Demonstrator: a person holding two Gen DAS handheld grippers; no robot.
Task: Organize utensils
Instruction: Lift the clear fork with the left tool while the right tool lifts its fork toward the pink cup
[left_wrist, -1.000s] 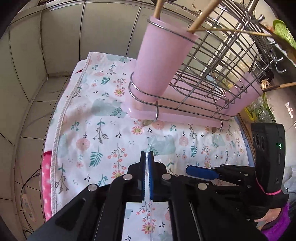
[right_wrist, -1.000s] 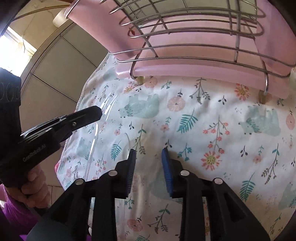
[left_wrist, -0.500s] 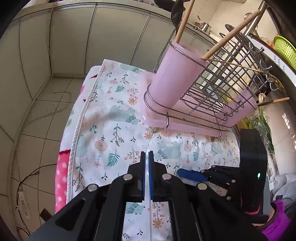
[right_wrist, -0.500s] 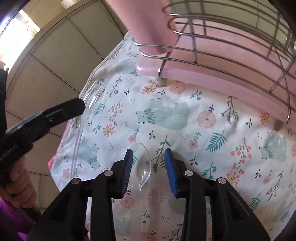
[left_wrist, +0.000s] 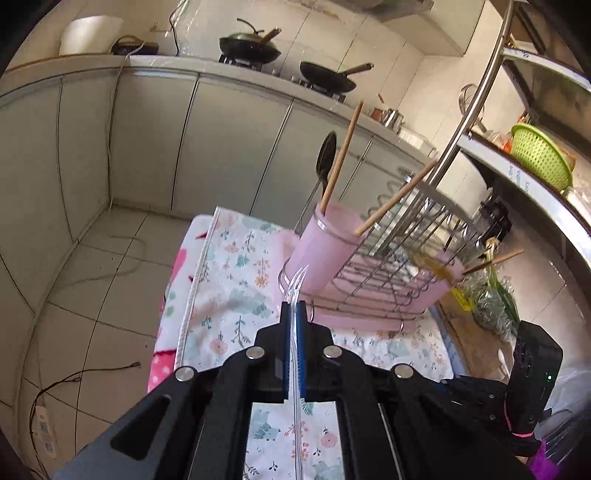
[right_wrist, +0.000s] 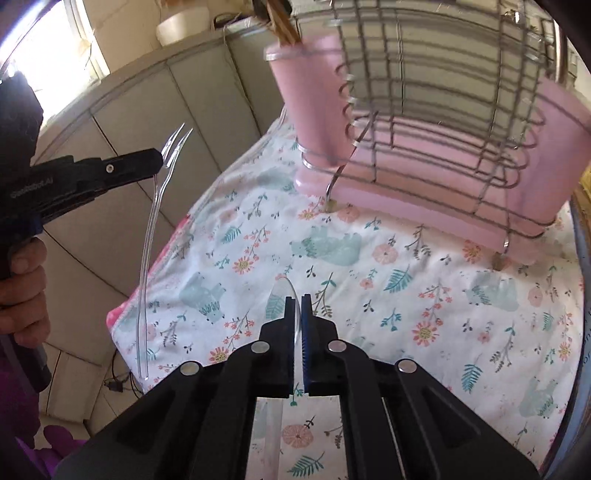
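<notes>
My left gripper is shut on a clear plastic fork, tines up, held above the floral cloth. In the right wrist view the same fork hangs from the left gripper at the left. My right gripper is shut on a clear plastic spoon, lifted above the cloth. Ahead stands a wire rack with a pink utensil cup holding chopsticks and a black spoon. The cup also shows in the right wrist view.
A second pink cup sits at the rack's right end. A pink drip tray lies under the rack. Kitchen cabinets and woks are behind. A green basket sits on a shelf at right. The cloth's left edge drops to the tiled floor.
Both grippers have risen away from the cloth. The right gripper has closed on the clear spoon and lifted it. The left gripper has tilted up with the fork.
</notes>
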